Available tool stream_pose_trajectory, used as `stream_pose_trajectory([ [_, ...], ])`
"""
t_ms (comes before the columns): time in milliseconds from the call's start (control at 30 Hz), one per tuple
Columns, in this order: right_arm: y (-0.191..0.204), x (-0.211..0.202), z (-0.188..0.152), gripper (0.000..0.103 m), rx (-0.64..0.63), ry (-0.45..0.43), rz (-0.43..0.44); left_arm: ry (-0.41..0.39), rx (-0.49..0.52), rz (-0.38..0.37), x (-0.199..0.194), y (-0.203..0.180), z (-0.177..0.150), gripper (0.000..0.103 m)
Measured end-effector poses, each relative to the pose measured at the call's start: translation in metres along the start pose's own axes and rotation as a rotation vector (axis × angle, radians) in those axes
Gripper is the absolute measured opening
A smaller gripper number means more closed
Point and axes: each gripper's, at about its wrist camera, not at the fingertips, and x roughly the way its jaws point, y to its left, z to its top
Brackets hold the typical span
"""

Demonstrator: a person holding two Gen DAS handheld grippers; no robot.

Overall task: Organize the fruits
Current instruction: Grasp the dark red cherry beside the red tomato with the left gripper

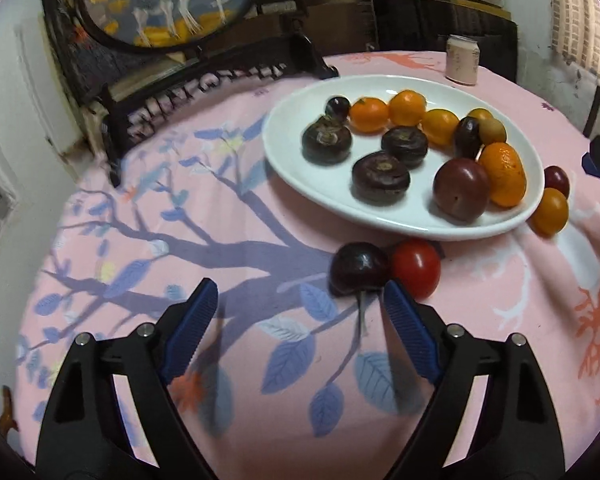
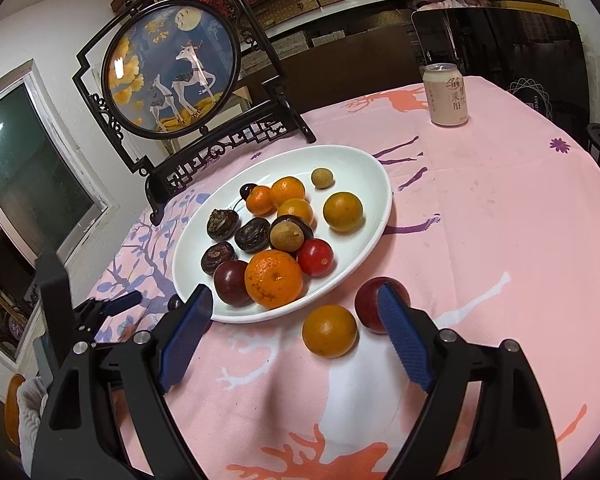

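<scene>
My left gripper [image 1: 296,300] hangs over the pink printed tablecloth [image 1: 228,208] with its blue-padded jaws spread apart and nothing between them; just beyond its right pad lie a dark cherry [image 1: 359,267] and a red cherry tomato [image 1: 417,266], touching each other, near the near rim of the white oval plate [image 1: 292,148]. My right gripper [image 2: 294,300] also stands with its jaws apart and empty, a small orange fruit [image 2: 329,330] lying on the cloth between and just past the pads, and a dark red plum [image 2: 370,304] beside it, partly behind the right pad. The left wrist view shows these two at the plate's right edge, small and far off; the right wrist view hides most of the cherry and shows nothing clear of the tomato, yet it alone catches my left gripper at the far left. On the plate sit three dark water chestnuts [image 1: 381,176], a large mandarin [image 2: 274,279], a plum, small orange fruits and, clear only from the right, two tan longans [image 2: 287,238] and a red tomato [image 2: 316,257]. Farther back stand a pale drink can [image 2: 446,95] to the right and a black-framed round deer screen [image 2: 172,68] to the left.
</scene>
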Motion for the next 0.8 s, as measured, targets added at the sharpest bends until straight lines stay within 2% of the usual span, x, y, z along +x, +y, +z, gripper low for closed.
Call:
stream_pose_trajectory([
  [67,0.000,0.001,0.000,0.084,-0.002,0.002,-0.003,0.007,-0.001,-0.005,0.005,0.001,0.004,0.079],
  [133,0.000,0.002,-0.001,0.084,-0.003,0.006,-0.006,0.036,-0.019,-0.048,0.013,0.003,0.008,0.068],
  [167,0.000,0.003,-0.001,0.084,-0.004,0.006,-0.008,0.041,-0.033,-0.077,0.015,0.005,0.008,0.057],
  [200,0.000,0.003,-0.001,0.084,-0.004,0.007,-0.010,0.040,-0.038,-0.088,0.015,0.006,0.008,0.054],
  [433,0.001,0.007,-0.003,0.084,-0.014,0.021,-0.016,0.037,-0.048,-0.108,0.017,0.007,0.009,0.053],
  [500,0.002,0.007,-0.003,0.084,-0.020,0.023,-0.013,0.025,-0.041,-0.085,0.015,0.005,0.009,0.053],
  [600,0.003,0.005,-0.003,0.084,-0.021,0.015,-0.011,-0.037,-0.018,-0.041,0.004,0.001,0.010,0.054],
  [667,0.003,0.006,-0.003,0.084,-0.021,0.014,-0.013,-0.029,-0.008,-0.053,0.006,-0.001,0.010,0.054],
  [733,0.003,0.006,-0.003,0.084,-0.020,0.017,-0.015,-0.014,-0.029,-0.076,0.011,0.002,0.013,0.046],
  [767,0.003,0.007,-0.003,0.084,-0.020,0.019,-0.016,-0.013,-0.042,-0.090,0.012,0.004,0.015,0.037],
  [800,0.003,0.007,-0.003,0.084,-0.020,0.022,-0.016,-0.007,-0.055,-0.100,0.015,0.005,0.016,0.034],
])
